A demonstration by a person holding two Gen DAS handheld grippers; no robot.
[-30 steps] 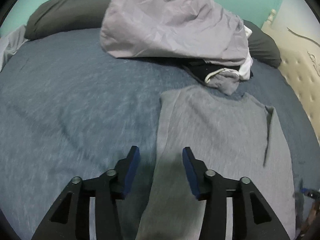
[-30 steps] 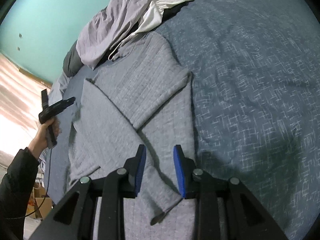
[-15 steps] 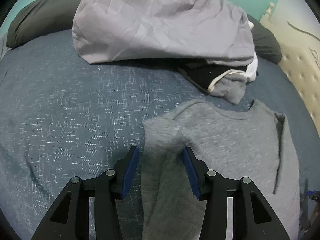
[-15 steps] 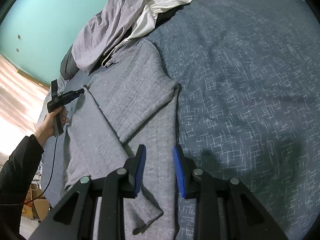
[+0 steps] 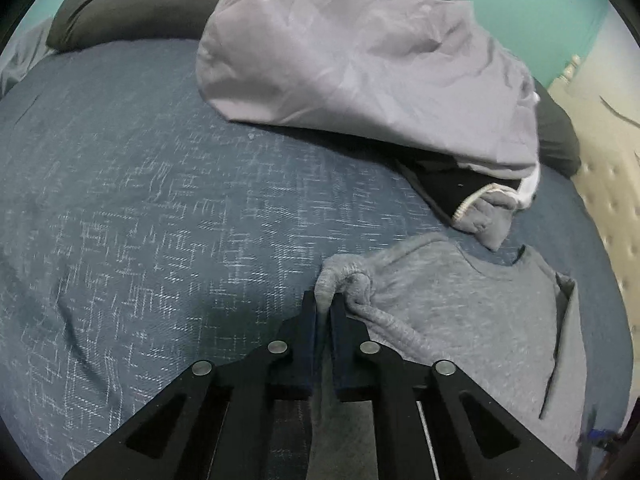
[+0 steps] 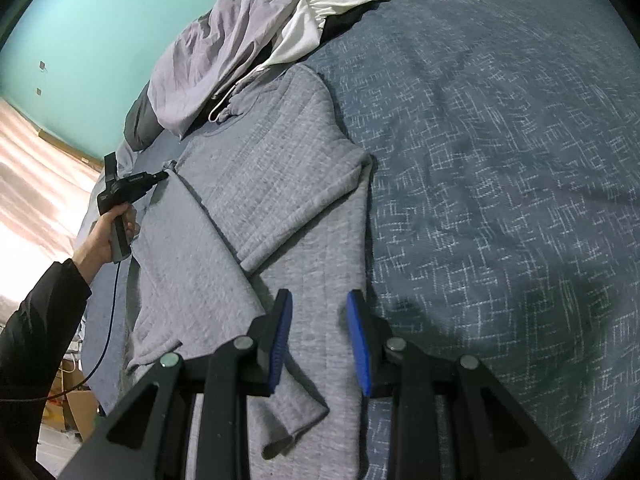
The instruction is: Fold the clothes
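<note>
Left gripper [image 5: 325,307] is closing on the grey sweater [image 5: 472,312], and a bunched fold of the shoulder edge is pinched right between the blue pads, puckered up off the bed [image 5: 140,220]. In the right wrist view the same gripper [image 6: 158,177] shows small at the sweater's far left corner, in the person's hand [image 6: 106,240] with a dark sleeve [image 6: 36,320] behind it and a thin cable hanging down.

The sweater [image 6: 280,184] lies flat on the blue patterned bed cover, neck toward the head of the bed, both sleeves folded in across the body so they cross over the front. One cuff lies turned up toward the near edge of the bed.

Right gripper [image 6: 319,338] hangs over the sweater's lower body, jaws partly apart, nothing between the pads, only grey fabric below them.

Up by the head of the bed a heap of clothes sits just beyond the collar: a pale lilac garment [image 5: 360,60] on top, something black [image 5: 444,188] and a white piece [image 6: 320,12] under it. A dark pillow [image 5: 132,4] lies behind the heap against the teal wall [image 6: 88,28].
</note>
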